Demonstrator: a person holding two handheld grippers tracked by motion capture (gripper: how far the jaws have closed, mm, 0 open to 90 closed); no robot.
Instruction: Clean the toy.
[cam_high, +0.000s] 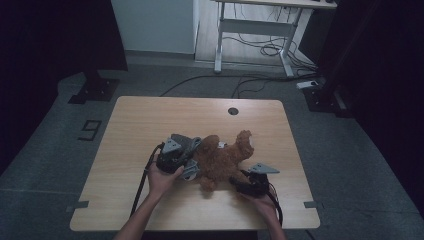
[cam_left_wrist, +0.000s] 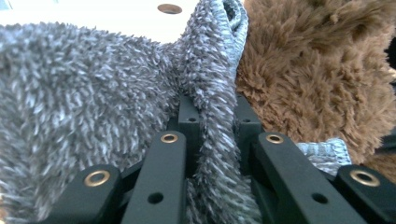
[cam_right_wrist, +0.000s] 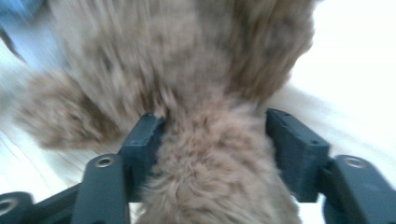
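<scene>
We see a brown plush teddy bear lying on the wooden table, in the near half and a little right of the middle. One limb points toward the far right and its lower body lies toward the person.

A grey fuzzy garment sits at the bear's left side. In the left gripper view its pile covers the left part of the picture, and a folded edge of it with a stitched hem rises between the two black jaws. The left gripper is clamped on that fold: the jaws stand close together with the cloth pinched flat between them. Just right of the fold we see the bear's brown fur touching the cloth, and a small corner of hemmed grey fabric peeks out below it.

In the high view the left gripper lies against the bear's left side, held by the left hand, with a black cable trailing back toward the table's near edge.

The right gripper has a limb of the bear between its jaws. The jaws press into the fur on both sides, so we read them as closed on that limb; the picture is blurred. From above, the right gripper sits at the bear's near right end, held by the right hand.

A round hole shows near the table's far edge. Beyond the table stand desk legs and loose cables on the floor.
</scene>
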